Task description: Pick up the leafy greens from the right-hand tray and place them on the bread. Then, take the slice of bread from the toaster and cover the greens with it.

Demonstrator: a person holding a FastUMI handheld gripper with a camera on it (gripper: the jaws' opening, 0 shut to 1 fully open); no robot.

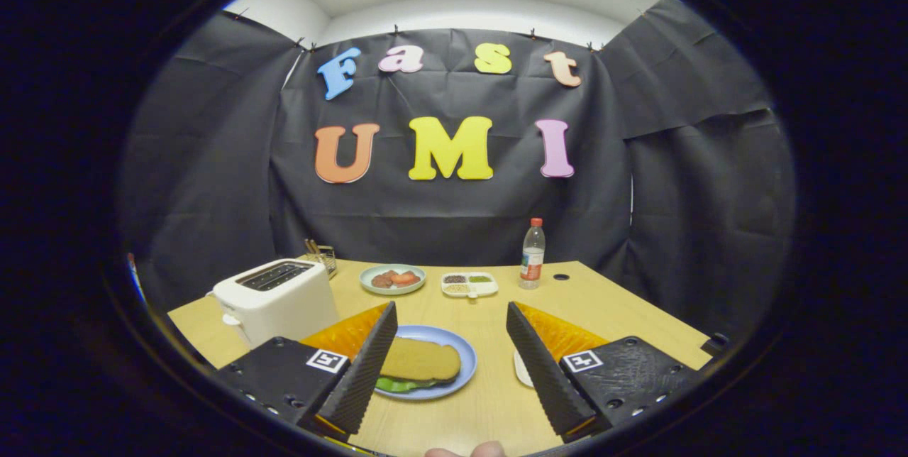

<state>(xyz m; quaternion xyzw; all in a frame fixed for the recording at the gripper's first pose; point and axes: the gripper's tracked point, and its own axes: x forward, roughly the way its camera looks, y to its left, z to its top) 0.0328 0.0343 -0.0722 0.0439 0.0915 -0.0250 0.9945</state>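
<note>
On the wooden table a blue plate (464,360) carries a slice of bread (420,360) lying over leafy greens (396,385), whose green edge peeks out beneath it. The plate sits just ahead of my gripper (451,328), partly behind the left finger. My fingers (367,365) are open and spread wide, with nothing between them. A white toaster (275,299) stands to the left of the plate, its slots looking dark. Behind the right finger I see the rim of a white tray (521,370), mostly hidden.
Farther back on the table are a green plate with red and brown food (392,278), a white divided dish (469,284), a plastic bottle with a red cap (533,255) and a small wire rack (323,255). A fingertip shows at the near edge (468,450).
</note>
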